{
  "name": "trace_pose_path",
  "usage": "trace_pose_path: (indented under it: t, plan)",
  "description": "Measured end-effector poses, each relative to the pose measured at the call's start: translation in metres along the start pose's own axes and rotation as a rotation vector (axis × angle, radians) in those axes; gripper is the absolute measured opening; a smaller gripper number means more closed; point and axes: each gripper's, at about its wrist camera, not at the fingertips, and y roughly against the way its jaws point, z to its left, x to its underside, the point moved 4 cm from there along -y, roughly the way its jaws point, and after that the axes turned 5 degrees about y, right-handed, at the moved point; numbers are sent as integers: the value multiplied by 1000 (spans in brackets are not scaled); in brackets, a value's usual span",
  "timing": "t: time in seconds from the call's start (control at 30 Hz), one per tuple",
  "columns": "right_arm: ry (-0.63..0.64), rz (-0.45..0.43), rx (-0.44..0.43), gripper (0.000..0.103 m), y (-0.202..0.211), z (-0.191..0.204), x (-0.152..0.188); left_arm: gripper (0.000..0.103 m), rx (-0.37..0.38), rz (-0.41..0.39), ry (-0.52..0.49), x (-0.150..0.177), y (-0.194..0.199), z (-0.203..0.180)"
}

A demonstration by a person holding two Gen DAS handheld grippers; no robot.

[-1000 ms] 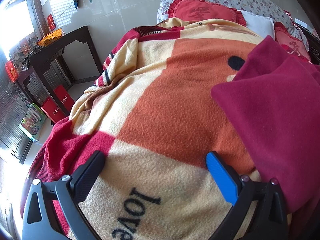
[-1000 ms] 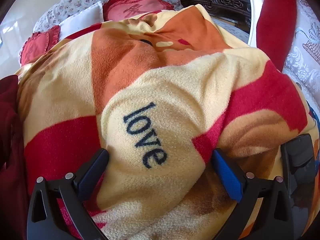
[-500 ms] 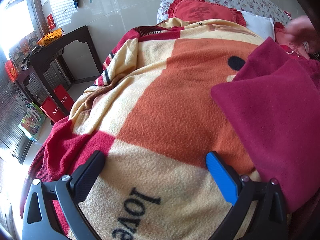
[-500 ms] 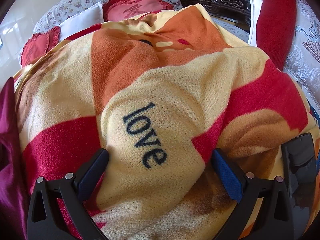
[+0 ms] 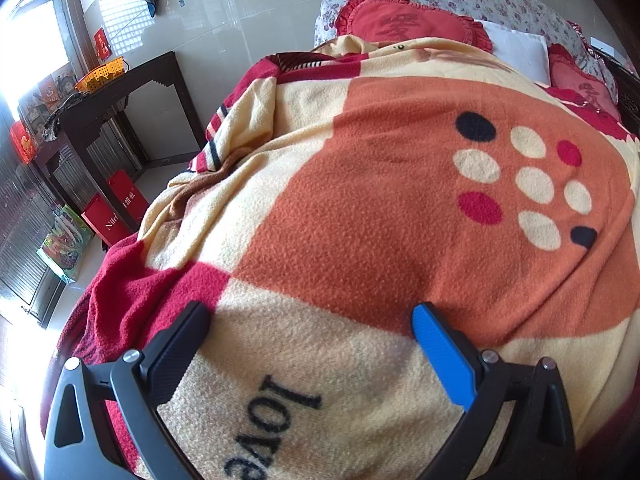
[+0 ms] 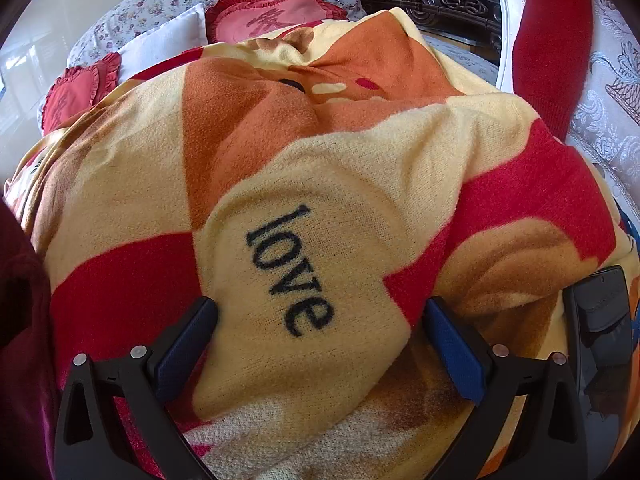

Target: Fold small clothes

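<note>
I see my left gripper (image 5: 310, 318) spread wide over the fleece blanket (image 5: 400, 208). On the blanket's left edge lies the dark red garment (image 6: 20, 300). My right gripper (image 6: 320, 312) gapes apart, holding nothing.

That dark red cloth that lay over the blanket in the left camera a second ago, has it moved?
Yes. It has gone off to the right, baring the dots on the blanket; only a dark red sliver shows in the right view.
</note>
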Motion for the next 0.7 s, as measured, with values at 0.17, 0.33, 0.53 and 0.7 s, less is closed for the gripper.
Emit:
trace_pose_path:
  t: [0.17,0.33,0.53,0.7]
  plan:
    - [0,0,0,87,0,0,0,103,-20,27,-11,-2,1,-1]
    - [0,0,0,87,0,0,0,100,-36,144,-58,-5,7,-4]
    - [0,0,0,87,0,1,0,92,14,194,-80,-10,41,-13]
    - [29,39,13,85,0,4,-4,92,82,221,-86,-14,81,-33]
